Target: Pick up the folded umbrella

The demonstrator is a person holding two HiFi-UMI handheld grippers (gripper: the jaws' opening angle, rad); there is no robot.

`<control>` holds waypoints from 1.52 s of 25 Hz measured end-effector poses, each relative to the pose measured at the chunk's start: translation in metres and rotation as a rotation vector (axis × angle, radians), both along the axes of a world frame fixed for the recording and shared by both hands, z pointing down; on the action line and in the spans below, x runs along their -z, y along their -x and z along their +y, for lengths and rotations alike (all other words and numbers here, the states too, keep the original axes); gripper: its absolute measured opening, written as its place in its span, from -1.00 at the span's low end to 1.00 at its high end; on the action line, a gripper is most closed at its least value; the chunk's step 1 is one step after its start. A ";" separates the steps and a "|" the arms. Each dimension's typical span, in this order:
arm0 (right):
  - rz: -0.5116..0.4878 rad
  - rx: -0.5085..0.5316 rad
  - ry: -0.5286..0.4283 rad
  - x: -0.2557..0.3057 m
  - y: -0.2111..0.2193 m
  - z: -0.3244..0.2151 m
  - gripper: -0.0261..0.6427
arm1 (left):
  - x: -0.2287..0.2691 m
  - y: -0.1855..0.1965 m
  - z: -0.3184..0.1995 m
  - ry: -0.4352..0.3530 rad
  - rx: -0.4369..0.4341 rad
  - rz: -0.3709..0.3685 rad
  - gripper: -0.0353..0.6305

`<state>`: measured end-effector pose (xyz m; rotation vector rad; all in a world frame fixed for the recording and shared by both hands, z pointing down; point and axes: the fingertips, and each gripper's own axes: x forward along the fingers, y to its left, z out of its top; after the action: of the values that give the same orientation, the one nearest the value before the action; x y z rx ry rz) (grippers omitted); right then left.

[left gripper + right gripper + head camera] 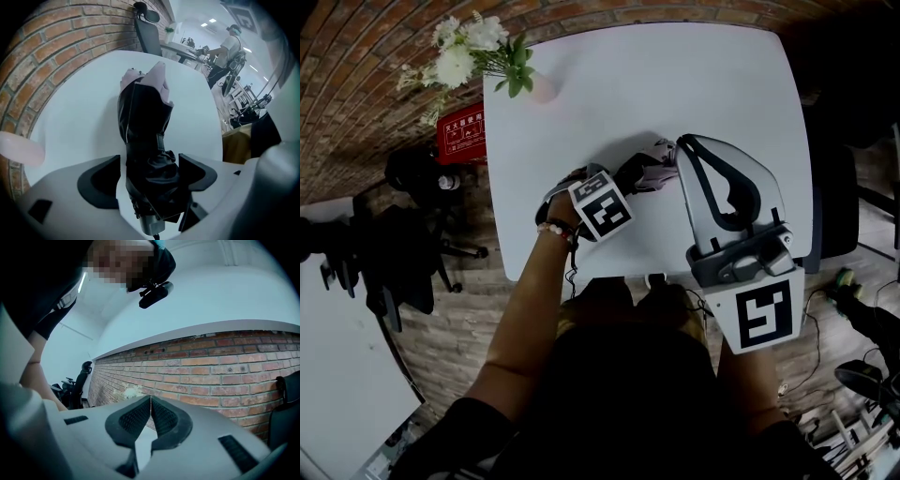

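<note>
Our left hand-held gripper (149, 174) is clamped on the folded umbrella (143, 122). Both jaws press the black bundle near its handle end, and the rest, with its pale pink edge, runs straight out ahead over the white desk (675, 84). We cannot tell whether the umbrella touches the desk. Our right hand-held gripper (150, 399) is held high just to the right, its jaws closed together on nothing, facing a brick wall (225, 362).
</note>
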<state>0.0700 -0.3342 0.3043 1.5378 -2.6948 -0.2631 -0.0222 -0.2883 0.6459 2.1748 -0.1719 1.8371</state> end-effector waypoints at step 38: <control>-0.035 0.010 -0.023 0.016 -0.013 0.009 -0.83 | -0.003 -0.003 -0.001 -0.055 0.022 -0.086 -0.23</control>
<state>0.0827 -0.3250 0.2884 1.5498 -2.7364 -0.2708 -0.0191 -0.2891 0.6490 2.1226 -0.2662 1.9369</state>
